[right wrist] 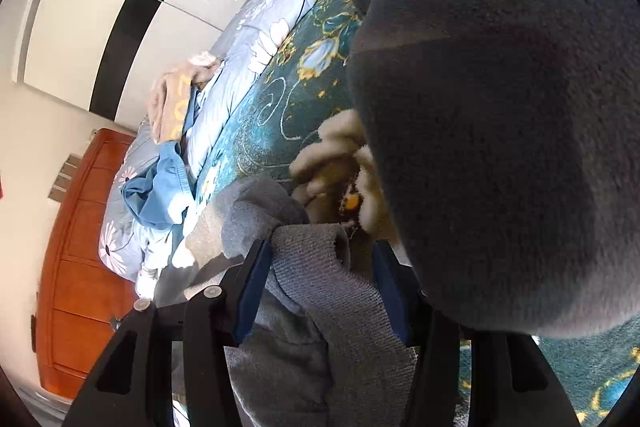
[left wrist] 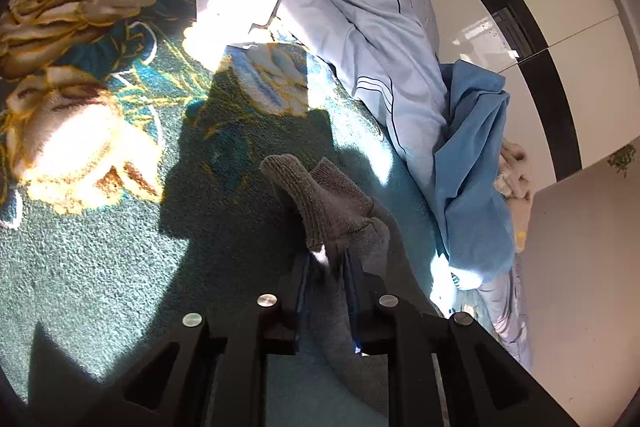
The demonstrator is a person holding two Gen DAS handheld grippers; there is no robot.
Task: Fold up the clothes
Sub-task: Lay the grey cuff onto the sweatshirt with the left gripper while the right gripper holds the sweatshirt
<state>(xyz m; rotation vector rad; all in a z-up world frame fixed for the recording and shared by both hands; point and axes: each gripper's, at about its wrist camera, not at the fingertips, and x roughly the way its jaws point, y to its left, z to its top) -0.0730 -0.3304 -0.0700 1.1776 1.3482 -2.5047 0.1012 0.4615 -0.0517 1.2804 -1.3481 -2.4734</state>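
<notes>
Above the teal floral blanket [left wrist: 100, 247], the left gripper [left wrist: 326, 263] is clamped on the ribbed cuff of a grey garment [left wrist: 320, 203], which stands up past its fingertips. To the right of the blanket lie a pale blue quilt [left wrist: 360, 7] and a blue cloth [left wrist: 472, 167]. The right gripper [right wrist: 320, 259] pinches another ribbed edge of the grey garment, whose fleece bulk fills that view's right side.

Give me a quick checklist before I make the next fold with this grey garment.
1. Left gripper shut on the grey garment: ok.
2. Right gripper has grey cloth between its fingers: ok; firmly pinched: cannot tell.
3. Right camera view open: not ok, grey cloth fills its right side.
4. Teal blanket below is bare for laying down: ok in left view.
5. Blue garment apart from the grey one: ok.
</notes>
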